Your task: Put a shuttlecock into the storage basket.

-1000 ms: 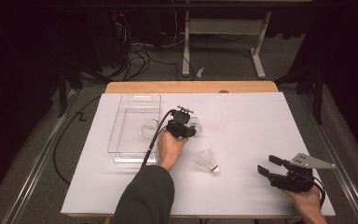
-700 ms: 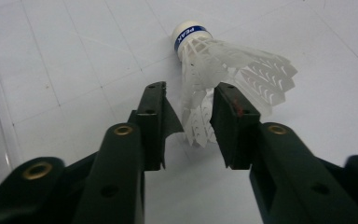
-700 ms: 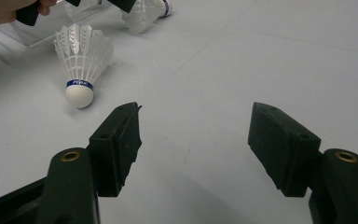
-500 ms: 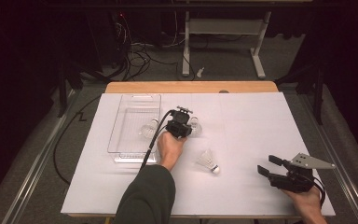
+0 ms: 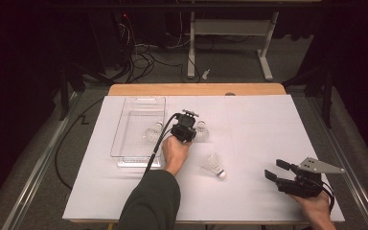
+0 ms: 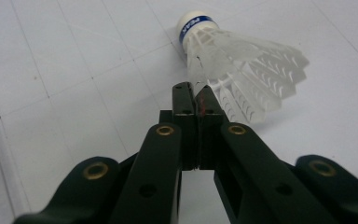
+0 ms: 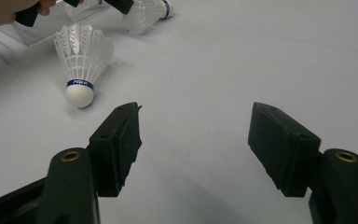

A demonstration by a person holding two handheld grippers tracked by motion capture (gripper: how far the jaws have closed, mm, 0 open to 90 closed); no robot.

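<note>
— What has the left gripper (image 6: 196, 91) got?

— Its jaws are pinched together on the feather skirt of a shuttlecock (image 6: 235, 60). In the left gripper view the shuttlecock lies on its side just past the jaw tips, its long axis slanting away from them, white cork with the blue band at the far end, skirt flaring back towards the jaws.

— Room around it?

— To the gripper's left, the clear tray (image 5: 124, 125) sits close, with another shuttlecock (image 5: 152, 134) inside. Ahead and to its right, bare white table (image 5: 258, 129).

— And the right gripper (image 7: 196, 140)?

— Jaws spread wide apart, holding nothing, low over the table near its front edge. A third shuttlecock (image 7: 80, 60) lies ahead and left of it, cork pointing back towards it, skirt away.
</note>
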